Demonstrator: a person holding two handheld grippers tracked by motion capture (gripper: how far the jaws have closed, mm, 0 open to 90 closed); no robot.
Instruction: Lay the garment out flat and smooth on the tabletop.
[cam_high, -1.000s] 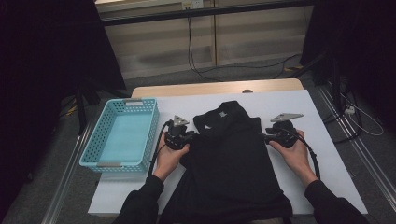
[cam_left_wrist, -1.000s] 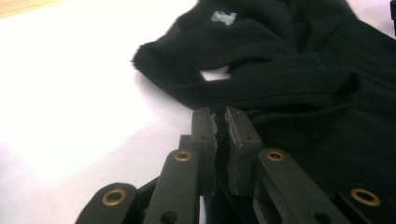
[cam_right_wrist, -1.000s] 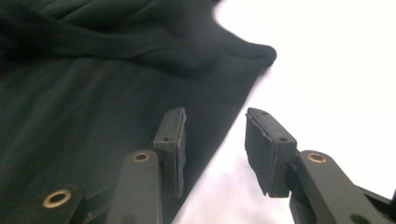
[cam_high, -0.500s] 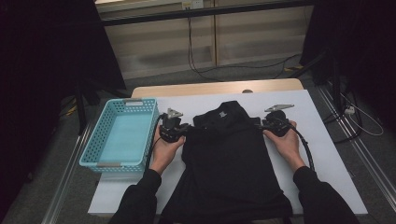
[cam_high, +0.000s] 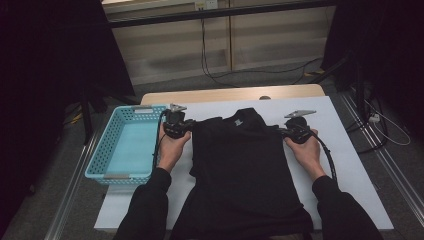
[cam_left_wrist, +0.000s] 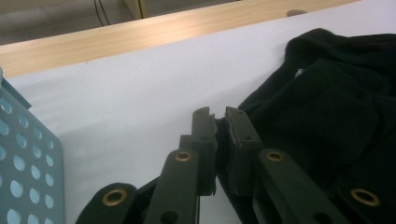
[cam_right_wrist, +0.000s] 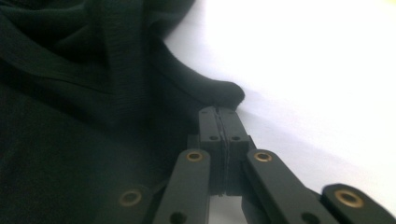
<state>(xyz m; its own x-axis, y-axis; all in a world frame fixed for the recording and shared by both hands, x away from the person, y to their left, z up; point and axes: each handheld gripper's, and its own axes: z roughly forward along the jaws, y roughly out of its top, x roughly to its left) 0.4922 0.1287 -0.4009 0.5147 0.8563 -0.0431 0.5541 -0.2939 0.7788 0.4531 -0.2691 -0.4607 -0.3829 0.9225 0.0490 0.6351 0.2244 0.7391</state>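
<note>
Shirt work at our table: we see the black T-shirt (cam_high: 245, 170) lying flat on the white tabletop (cam_high: 345, 165) beside a blue basket (cam_high: 125, 150). The left gripper (cam_left_wrist: 219, 119) pinches its shoulder fabric; the right gripper (cam_right_wrist: 218, 114), jaws just closing, is pressed together at the opposite shoulder's edge.

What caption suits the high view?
Two grippers hold a black shirt on a white table beside a basket.

White table (cam_high: 350, 165) with black shirt (cam_high: 240, 175), blue basket (cam_high: 125, 150).
</note>
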